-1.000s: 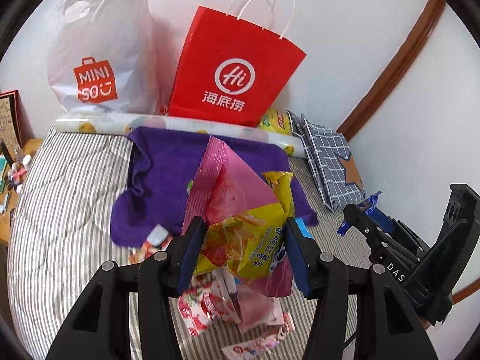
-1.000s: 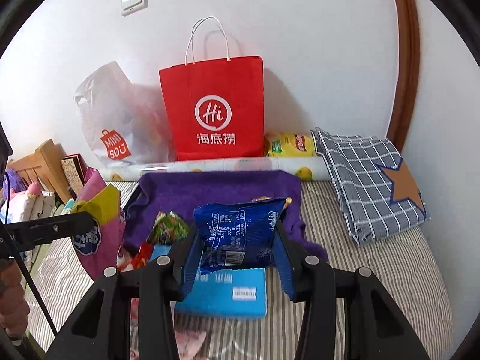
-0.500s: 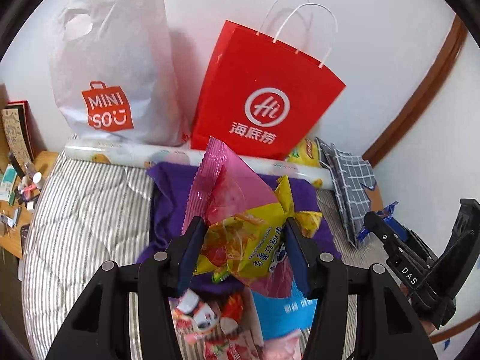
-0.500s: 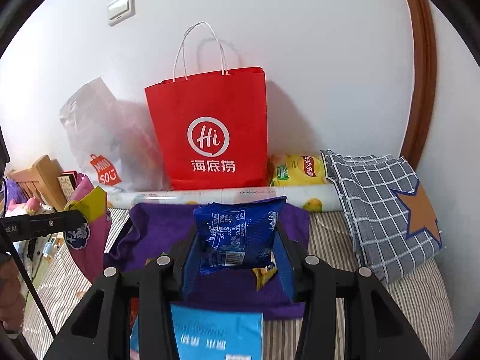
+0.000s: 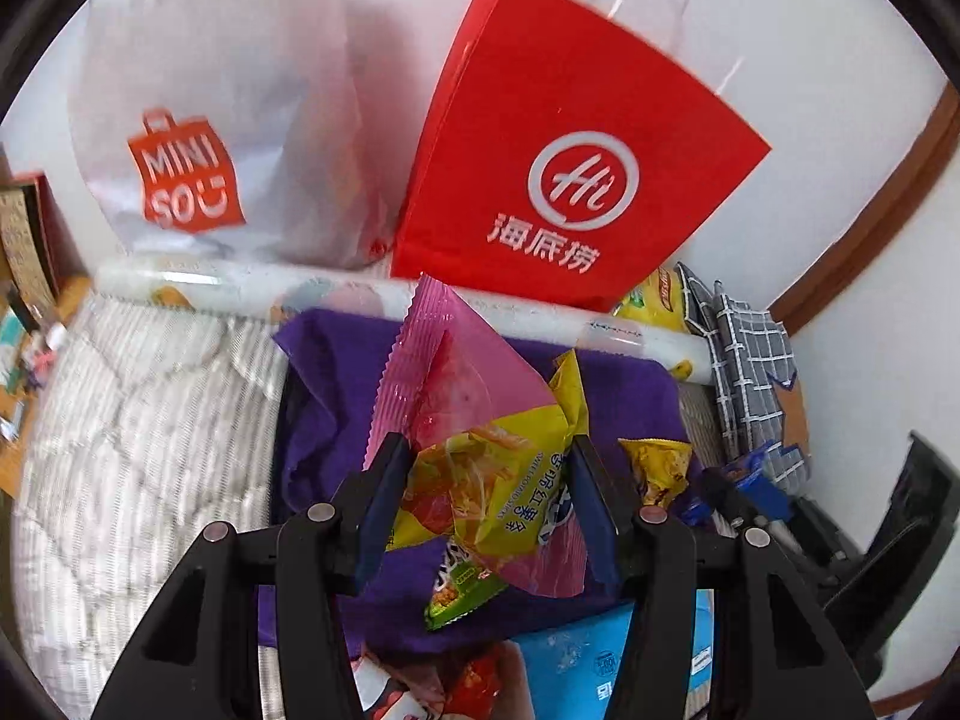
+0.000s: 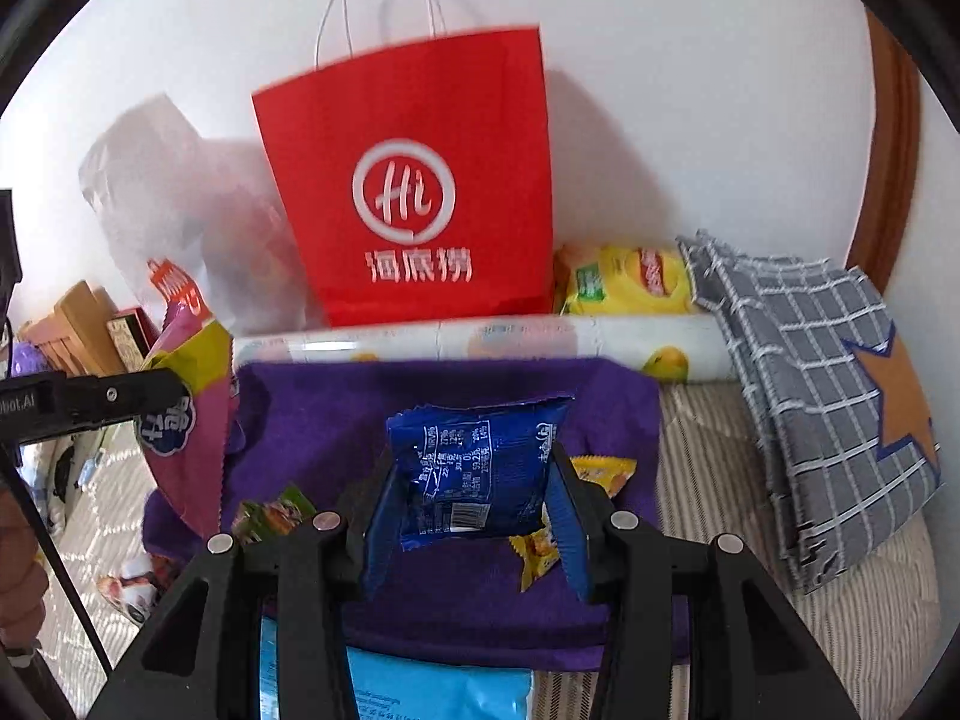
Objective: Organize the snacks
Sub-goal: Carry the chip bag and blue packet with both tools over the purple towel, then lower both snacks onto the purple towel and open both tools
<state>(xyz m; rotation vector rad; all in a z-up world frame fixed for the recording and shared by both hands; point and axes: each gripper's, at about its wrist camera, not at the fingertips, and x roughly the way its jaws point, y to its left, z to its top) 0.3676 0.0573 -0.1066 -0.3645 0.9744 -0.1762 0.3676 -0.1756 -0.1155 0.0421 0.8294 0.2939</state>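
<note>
My left gripper (image 5: 489,468) is shut on a pink and yellow snack bag (image 5: 480,420), held above the purple cloth (image 5: 336,384). In the right wrist view that same pink and yellow snack bag (image 6: 180,396) hangs at the left under the left gripper's finger. My right gripper (image 6: 474,480) is shut on a dark blue snack packet (image 6: 477,471), also over the purple cloth (image 6: 336,414). A red paper bag (image 5: 564,180) (image 6: 420,204) stands upright against the wall behind the cloth. A small green packet (image 5: 462,591) and a yellow packet (image 5: 657,468) lie on the cloth.
A white plastic bag (image 5: 198,120) leans beside the red one. A rolled sheet (image 6: 480,345), a yellow chip bag (image 6: 624,282) and a folded checked cloth (image 6: 828,396) lie along the back and right. A light blue box (image 6: 432,690) and loose snacks (image 5: 444,684) lie close.
Both grippers have moved toward the red bag with their snacks still held; the bags and the purple cloth now appear larger and closer.
</note>
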